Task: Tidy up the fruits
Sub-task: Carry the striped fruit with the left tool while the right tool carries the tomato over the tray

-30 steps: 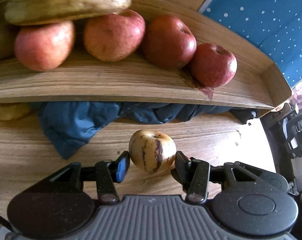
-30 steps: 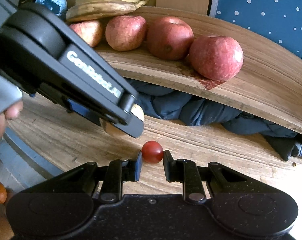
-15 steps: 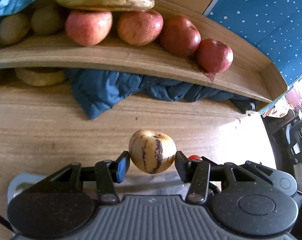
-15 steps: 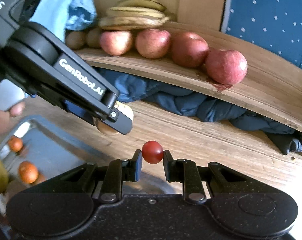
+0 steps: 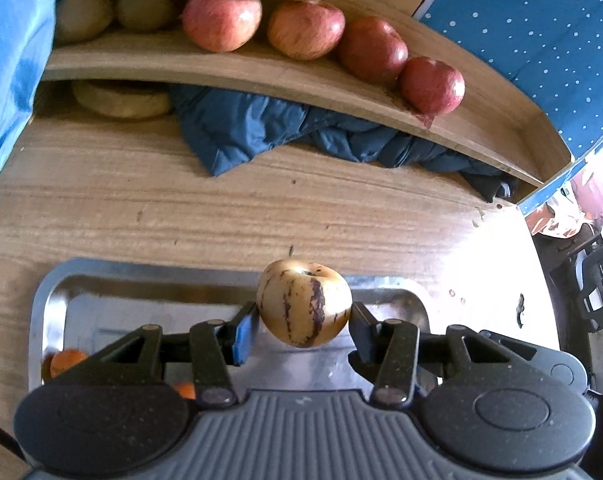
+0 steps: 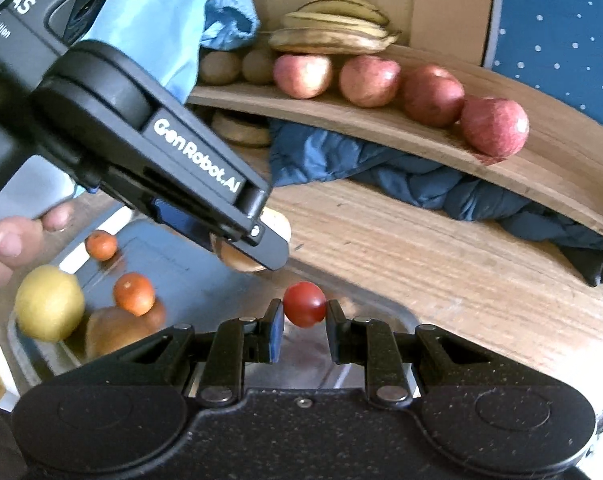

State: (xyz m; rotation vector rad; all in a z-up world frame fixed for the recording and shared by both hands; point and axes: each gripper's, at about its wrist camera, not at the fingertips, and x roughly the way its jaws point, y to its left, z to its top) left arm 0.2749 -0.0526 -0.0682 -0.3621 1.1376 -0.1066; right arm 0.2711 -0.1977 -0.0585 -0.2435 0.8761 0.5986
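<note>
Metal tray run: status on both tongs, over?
Left tongs shut on striped yellow pepino melon. Right tongs shut on small red tomato. Both above steel tray; nothing blocking.

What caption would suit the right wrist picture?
Right gripper pinching a cherry tomato above a metal tray of fruit.

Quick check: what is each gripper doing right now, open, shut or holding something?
Left gripper: shut on the striped yellow fruit.
Right gripper: shut on the small red tomato.
</note>
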